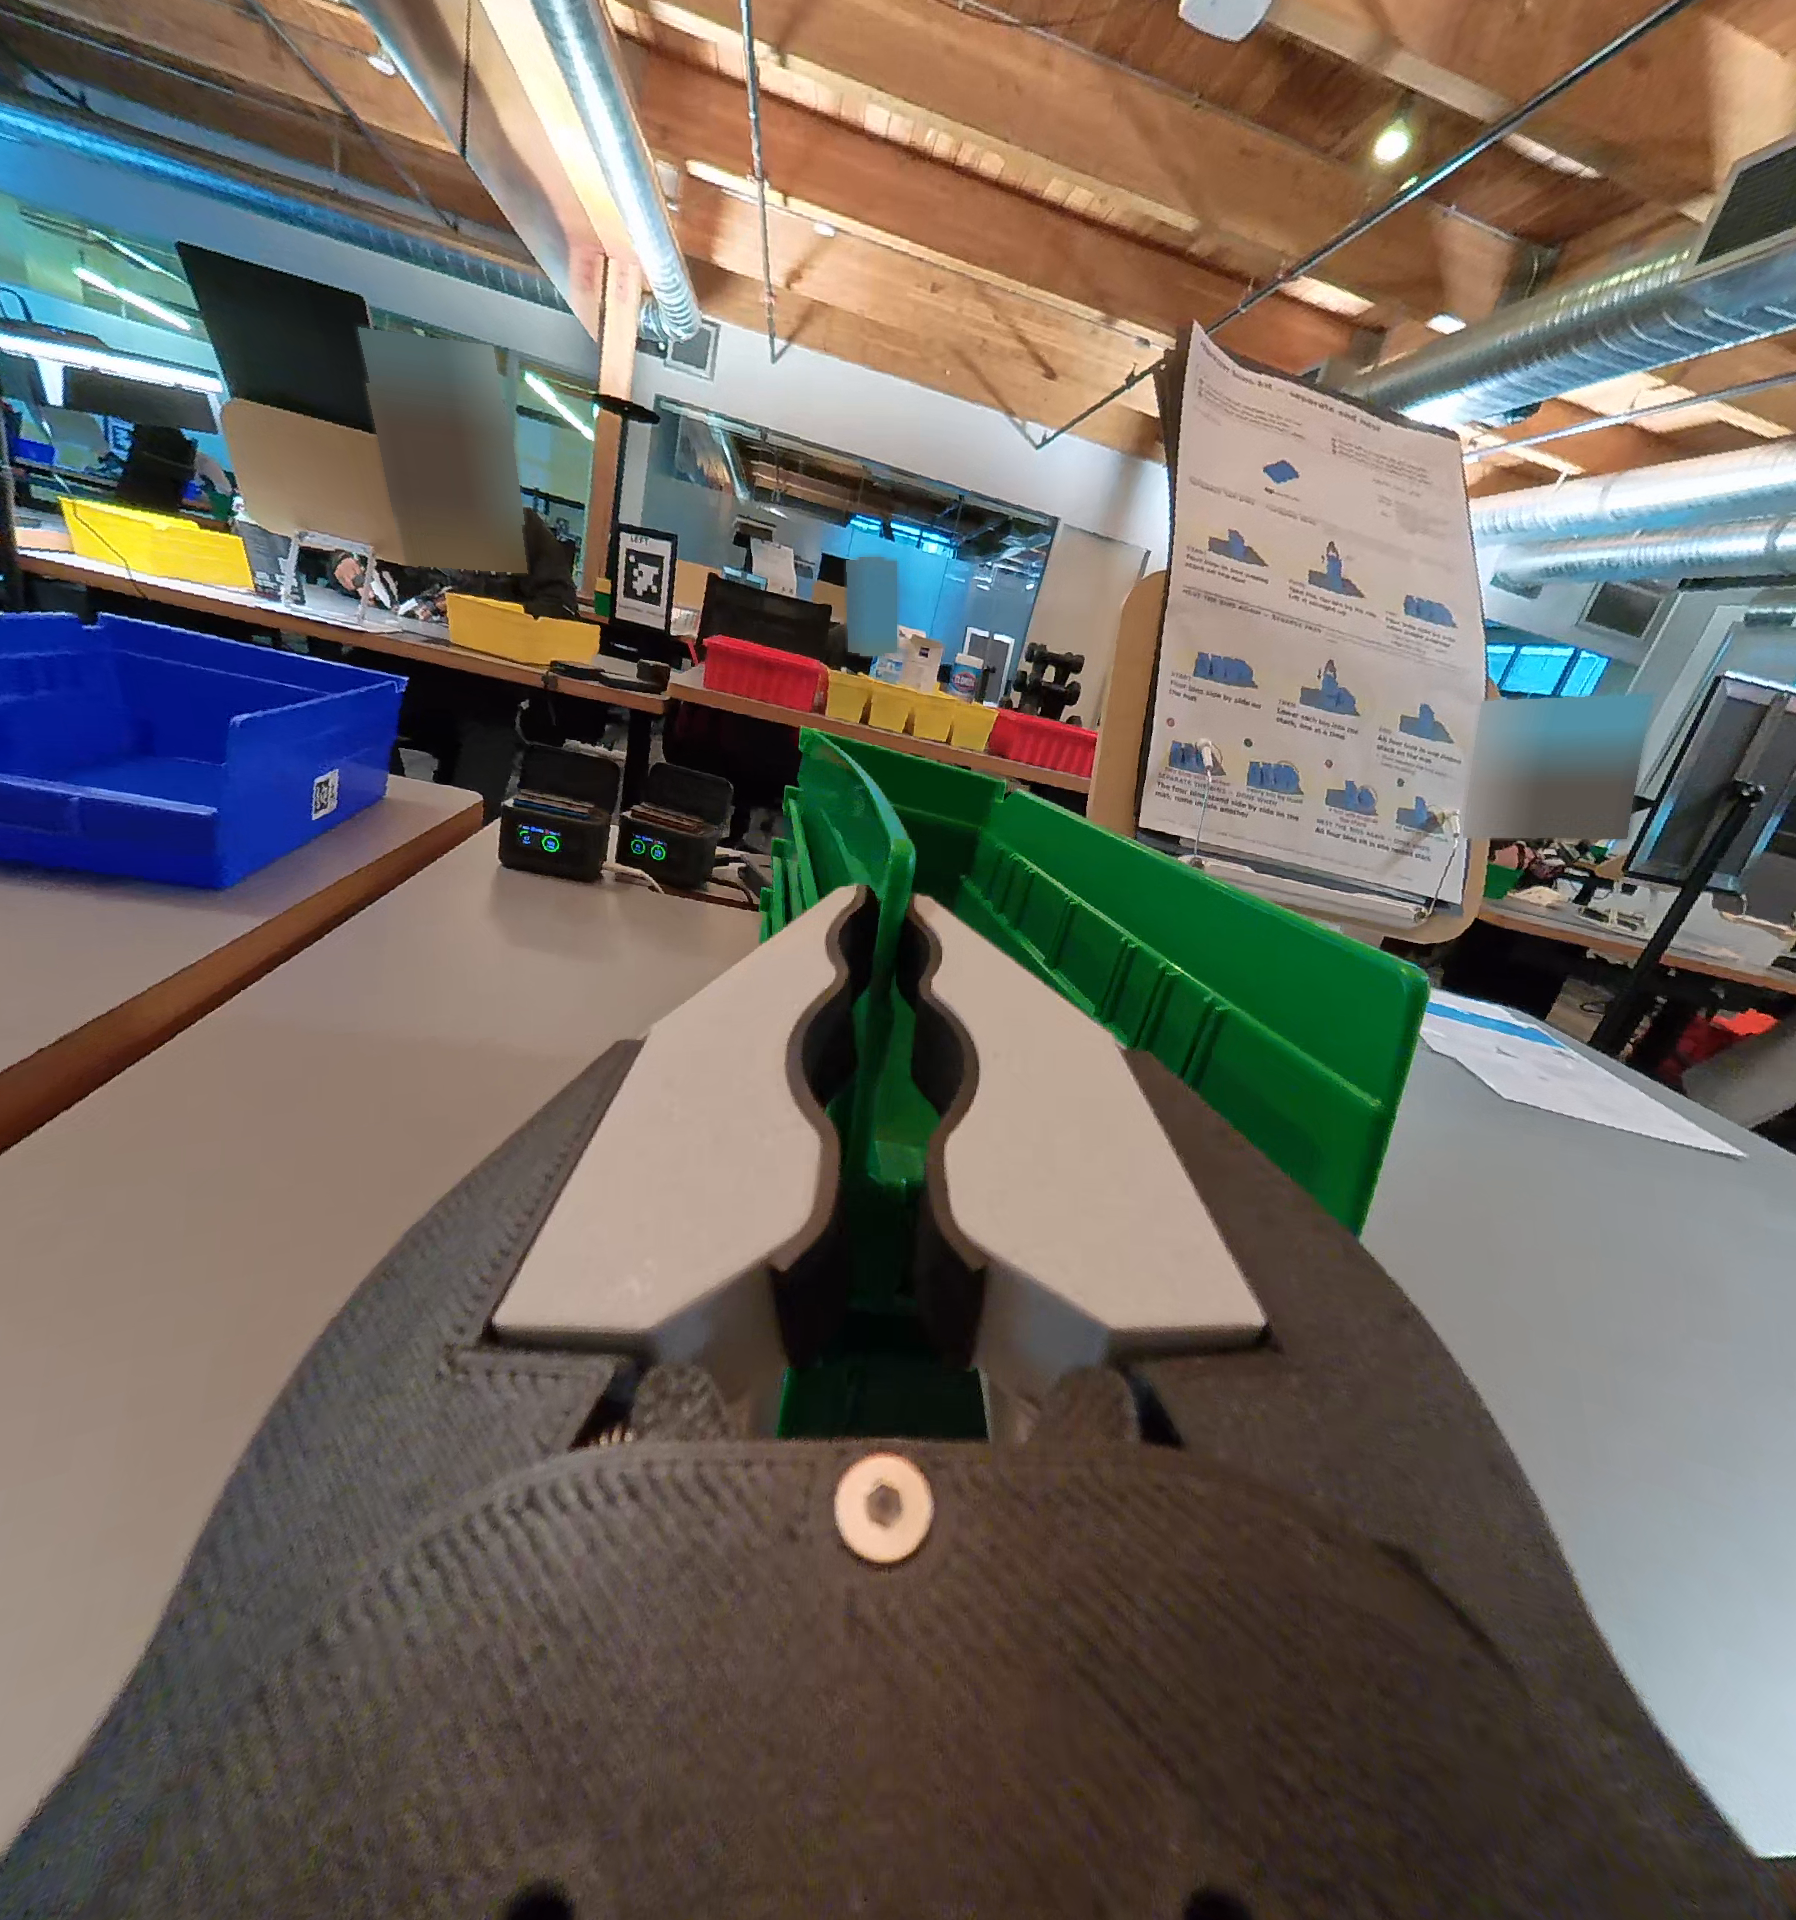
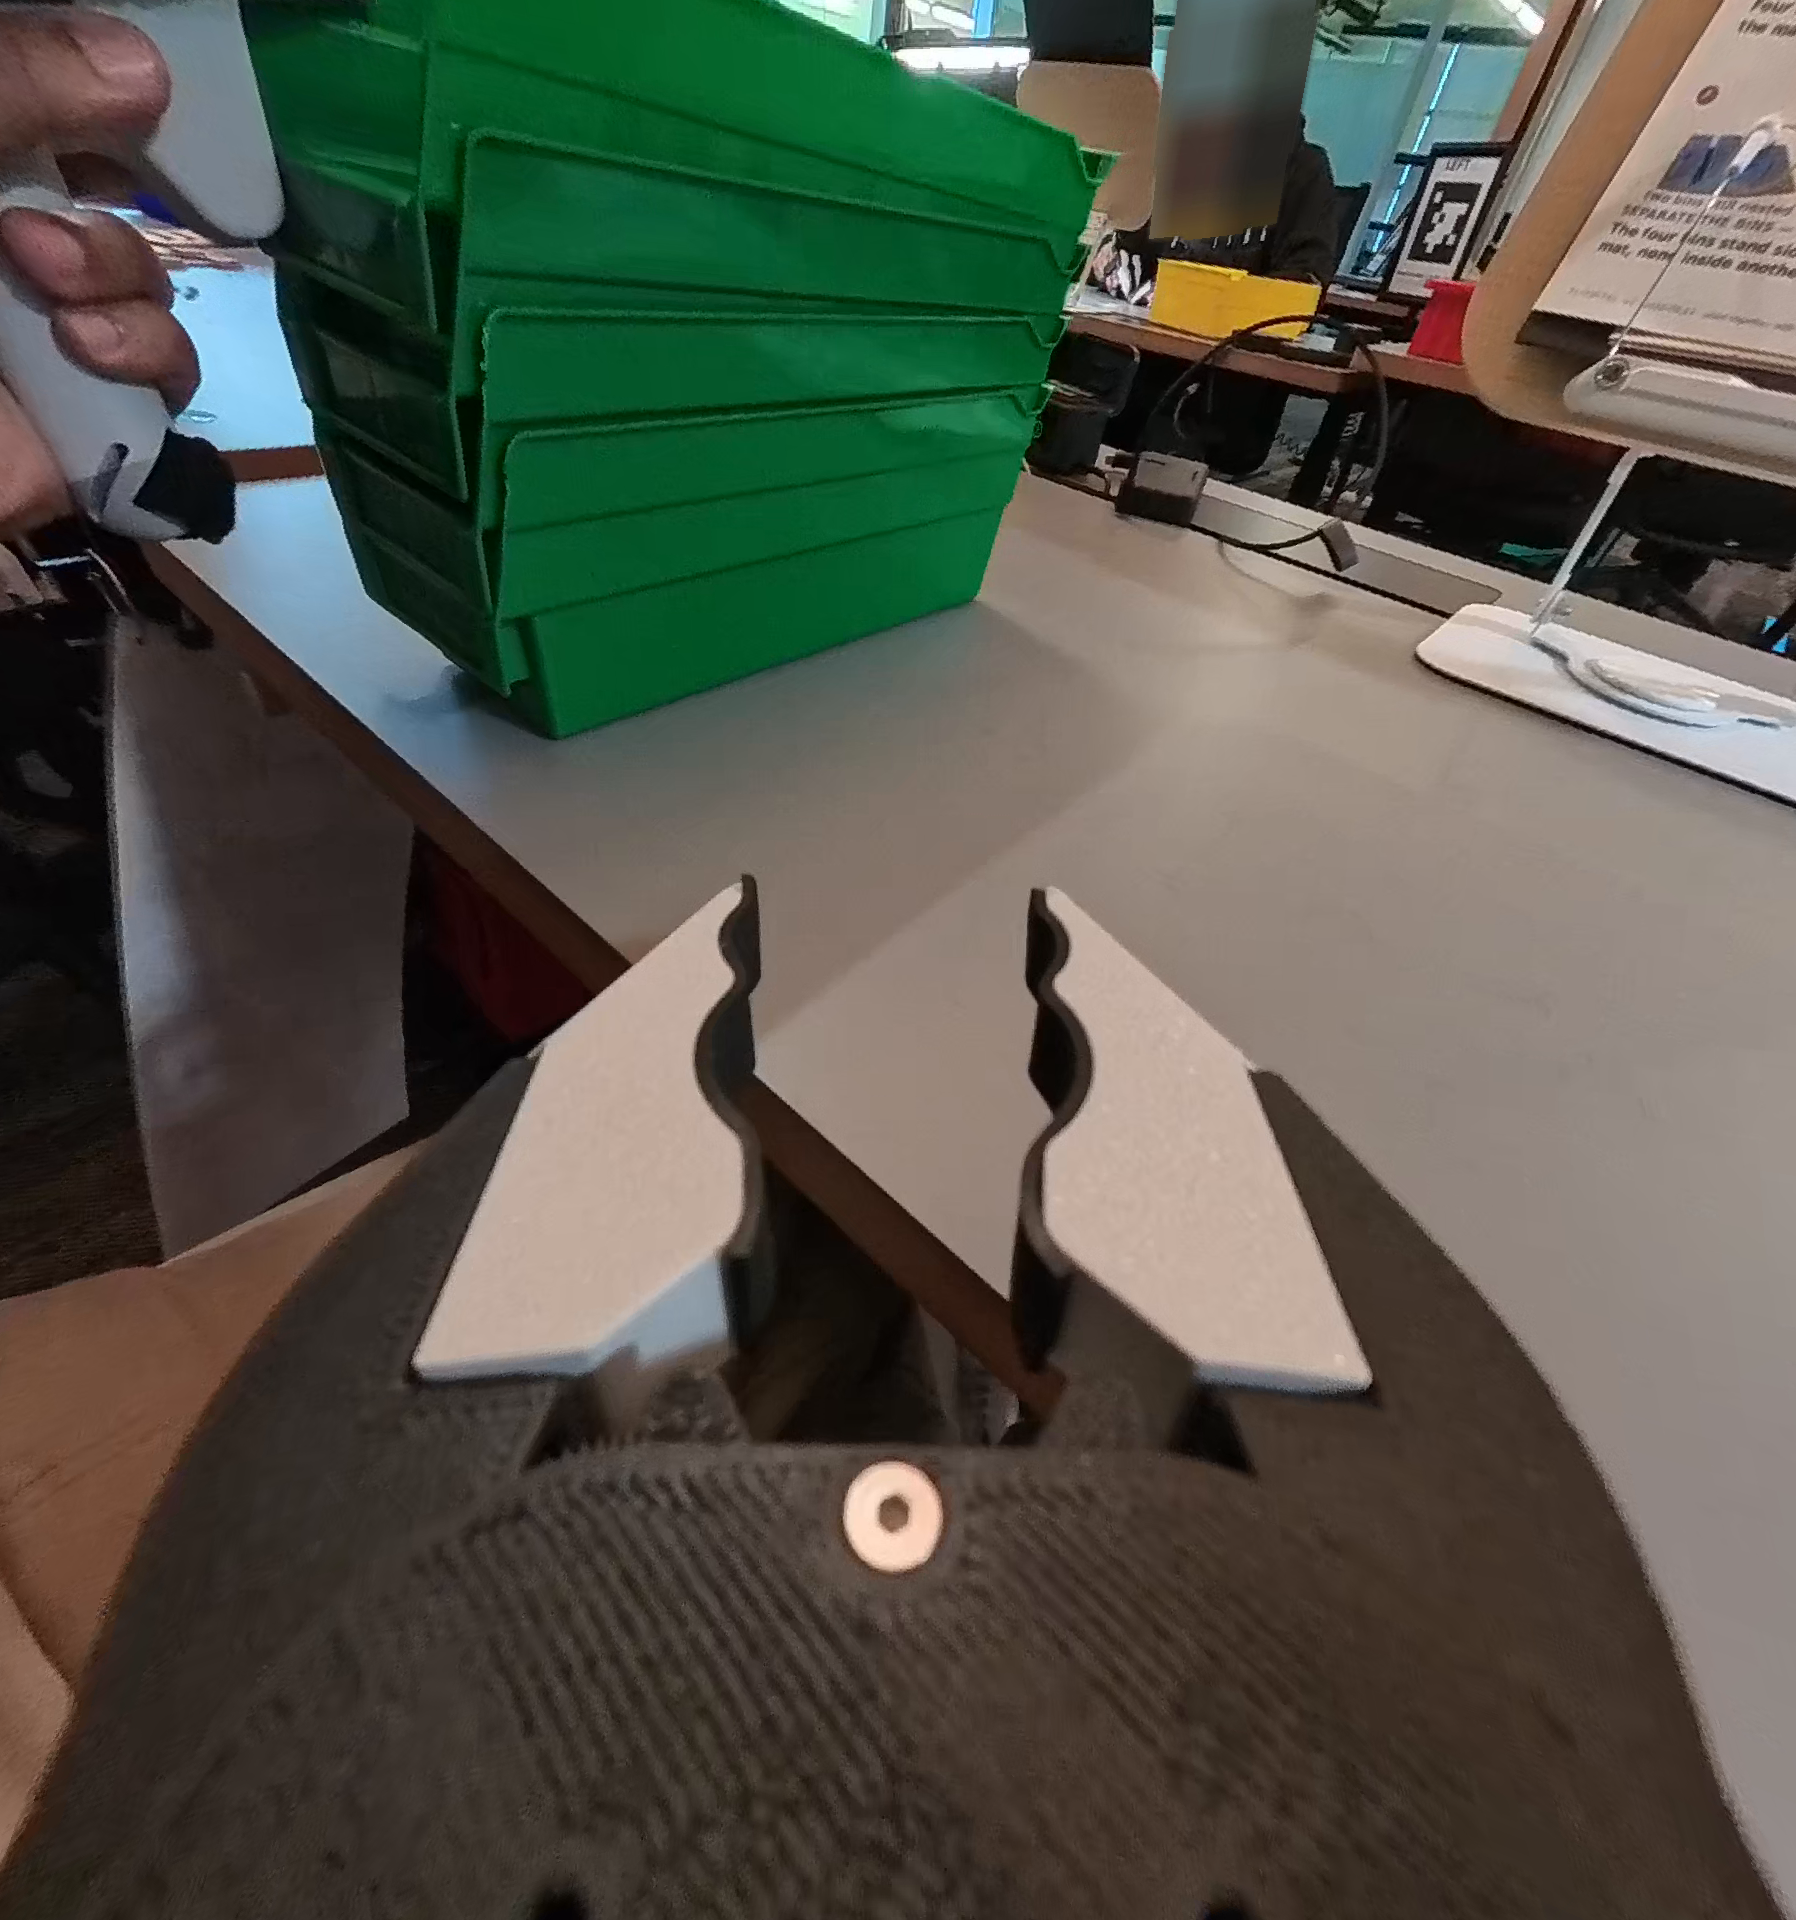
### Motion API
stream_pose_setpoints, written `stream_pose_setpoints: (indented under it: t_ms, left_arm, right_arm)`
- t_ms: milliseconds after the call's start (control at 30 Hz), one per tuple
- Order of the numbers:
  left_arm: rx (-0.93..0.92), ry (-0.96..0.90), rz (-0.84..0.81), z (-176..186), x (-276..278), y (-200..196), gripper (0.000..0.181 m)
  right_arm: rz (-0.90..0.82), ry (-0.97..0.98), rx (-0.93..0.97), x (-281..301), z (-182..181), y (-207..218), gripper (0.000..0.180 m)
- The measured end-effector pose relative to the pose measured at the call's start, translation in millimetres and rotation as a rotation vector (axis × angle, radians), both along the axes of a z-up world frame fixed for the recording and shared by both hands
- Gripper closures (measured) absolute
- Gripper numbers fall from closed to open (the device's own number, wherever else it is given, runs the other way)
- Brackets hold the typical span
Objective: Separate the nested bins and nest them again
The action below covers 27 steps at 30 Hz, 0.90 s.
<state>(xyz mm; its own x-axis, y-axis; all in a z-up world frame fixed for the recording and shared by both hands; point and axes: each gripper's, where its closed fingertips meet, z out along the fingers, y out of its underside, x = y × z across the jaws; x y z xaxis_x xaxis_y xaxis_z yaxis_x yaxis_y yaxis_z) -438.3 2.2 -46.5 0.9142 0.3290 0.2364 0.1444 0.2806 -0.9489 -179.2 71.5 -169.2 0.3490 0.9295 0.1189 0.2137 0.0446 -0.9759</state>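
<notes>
A stack of several nested green bins (image 2: 728, 416) stands on the grey table (image 2: 1289, 935) near its left edge. The upper bins are tilted in the stack. My left gripper (image 1: 889, 914) is shut on the side wall of the top green bin (image 1: 1185, 966). A hand holding the left gripper's white handle (image 2: 73, 343) shows at the stack's left in the right wrist view. My right gripper (image 2: 892, 914) is open and empty, held over the table's near edge, well short of the stack.
A blue bin (image 1: 146, 748) sits on a neighbouring table to the left. An instruction sheet on a clear stand (image 2: 1642, 644) stands at the right. Two small black charger cases (image 1: 608, 826) sit beyond the stack. Yellow and red bins (image 1: 904, 696) lie on far benches.
</notes>
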Motion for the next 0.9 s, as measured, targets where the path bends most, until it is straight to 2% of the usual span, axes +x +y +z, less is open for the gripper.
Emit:
stream_pose_setpoints:
  t_ms: [267,500,600,700,800,900]
  left_arm:
    - [0.118,0.046,-0.041,25.4,7.8,-10.4,0.181]
    - [0.211,0.232,-0.034,79.6,39.8,-30.0,0.181]
    - [0.237,0.285,-0.056,95.7,67.5,-31.9,0.181]
    - [0.233,0.335,-0.100,99.8,105.3,-24.7,0.181]
    - [0.199,0.336,-0.190,86.2,152.1,-8.0,0.181]
    - [0.132,0.323,-0.311,53.9,206.8,11.6,0.181]
  right_arm:
    - [0.002,0.002,-0.026,0.1,-0.8,0.3,0.129]
    - [0.018,0.040,-0.024,-0.6,6.6,-3.5,0.128]
    - [0.077,0.164,0.005,0.1,35.4,-17.0,0.127]
    - [0.139,0.337,-0.105,6.3,67.4,-33.9,0.122]
    - [0.205,0.536,-0.260,18.5,100.9,-45.2,0.109]
    - [0.147,0.676,-0.212,39.1,131.5,-40.1,0.107]
